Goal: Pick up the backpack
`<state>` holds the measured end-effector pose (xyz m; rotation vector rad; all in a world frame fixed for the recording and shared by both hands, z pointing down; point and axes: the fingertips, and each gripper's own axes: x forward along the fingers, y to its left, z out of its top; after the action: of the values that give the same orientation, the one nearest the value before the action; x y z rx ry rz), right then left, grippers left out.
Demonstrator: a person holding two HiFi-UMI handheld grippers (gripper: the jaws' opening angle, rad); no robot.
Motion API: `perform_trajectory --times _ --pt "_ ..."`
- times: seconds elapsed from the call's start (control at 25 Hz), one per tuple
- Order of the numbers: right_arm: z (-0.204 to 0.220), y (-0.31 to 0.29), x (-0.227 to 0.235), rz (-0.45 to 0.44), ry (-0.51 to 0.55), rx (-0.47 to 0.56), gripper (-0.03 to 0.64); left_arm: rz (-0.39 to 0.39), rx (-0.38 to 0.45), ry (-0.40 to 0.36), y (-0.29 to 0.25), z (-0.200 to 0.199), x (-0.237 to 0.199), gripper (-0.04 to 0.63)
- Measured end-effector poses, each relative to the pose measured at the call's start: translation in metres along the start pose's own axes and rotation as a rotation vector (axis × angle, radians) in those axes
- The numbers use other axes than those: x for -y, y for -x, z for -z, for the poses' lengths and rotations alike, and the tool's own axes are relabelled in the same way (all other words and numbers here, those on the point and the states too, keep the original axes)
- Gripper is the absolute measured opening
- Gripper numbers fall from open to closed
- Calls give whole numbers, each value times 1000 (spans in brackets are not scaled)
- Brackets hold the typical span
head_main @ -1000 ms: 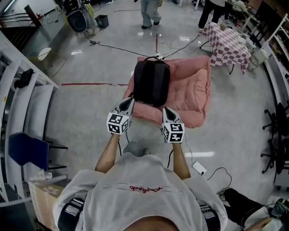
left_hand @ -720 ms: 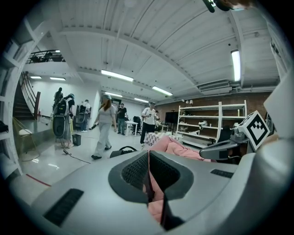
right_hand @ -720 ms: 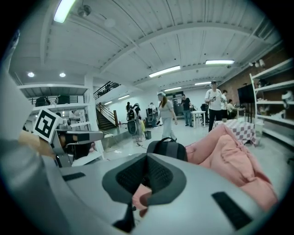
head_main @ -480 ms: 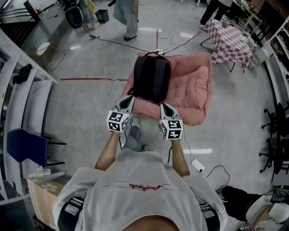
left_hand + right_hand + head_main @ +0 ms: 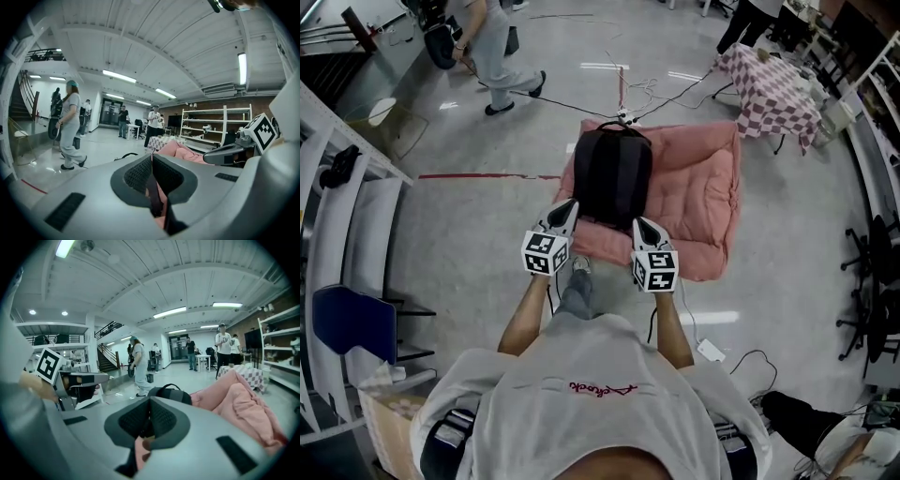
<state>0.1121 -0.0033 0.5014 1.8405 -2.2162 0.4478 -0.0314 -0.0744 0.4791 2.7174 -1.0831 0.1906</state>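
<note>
Overhead only, the whole backpack point(image 5: 612, 178) shows; left tongs point(image 5: 569, 203) and right tongs point(image 5: 638, 223) are closed, empty.

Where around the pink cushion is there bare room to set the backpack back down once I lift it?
Free: the right half of the cushion, beside the backpack; the floor left of the cushion, on this side of the red line. Crowded: behind the cushion, where cables lie, and far right, where the checked table stands.
</note>
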Motion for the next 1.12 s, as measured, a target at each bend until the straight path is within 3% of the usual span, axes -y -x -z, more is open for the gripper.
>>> perform_trajectory --times 1.12 --pt "-133 -199 108 211 -17 34 20 92 10 3 -186 -85 -172 17"
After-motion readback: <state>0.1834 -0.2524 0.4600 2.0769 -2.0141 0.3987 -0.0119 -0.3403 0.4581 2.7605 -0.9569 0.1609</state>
